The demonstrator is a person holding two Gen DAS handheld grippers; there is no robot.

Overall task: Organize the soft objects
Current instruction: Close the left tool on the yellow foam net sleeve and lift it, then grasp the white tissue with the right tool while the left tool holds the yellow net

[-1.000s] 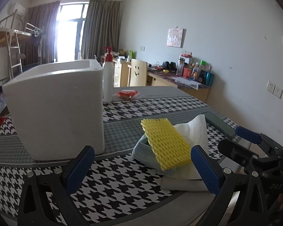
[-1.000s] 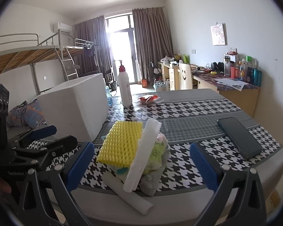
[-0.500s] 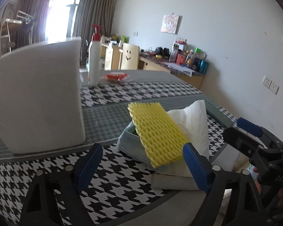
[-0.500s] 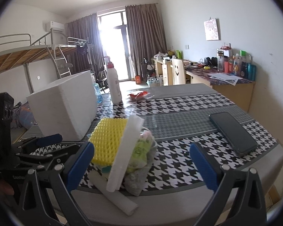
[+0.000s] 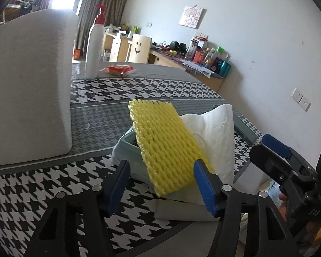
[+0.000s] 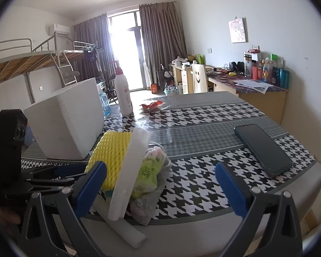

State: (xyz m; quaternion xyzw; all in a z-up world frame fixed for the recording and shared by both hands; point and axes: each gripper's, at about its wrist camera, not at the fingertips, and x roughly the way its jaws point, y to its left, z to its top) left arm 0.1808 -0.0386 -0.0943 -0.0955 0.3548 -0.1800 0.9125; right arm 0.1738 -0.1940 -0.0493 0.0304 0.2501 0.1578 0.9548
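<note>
A yellow foam net (image 5: 167, 145) (image 6: 111, 156) leans on top of a pile of soft things at the table's near edge: a white foam sheet (image 5: 214, 137) (image 6: 130, 171), a grey-green pouch (image 5: 126, 150), a green printed packet (image 6: 147, 175) and a white foam roll (image 6: 126, 229). My left gripper (image 5: 162, 184) is open, its fingers on either side of the net's lower end. My right gripper (image 6: 160, 186) is open, just to the right of the pile and above the table edge.
A large white foam box (image 5: 30, 85) (image 6: 66, 122) stands left of the pile. A pump bottle (image 5: 94, 45) and a red wrapper (image 5: 117, 69) are at the far end. A dark phone (image 6: 263, 147) lies at the right on the houndstooth table (image 6: 203, 115).
My left gripper has moved forward to the pile and its fingers have narrowed around the yellow net. My right gripper has shifted a little to the right.
</note>
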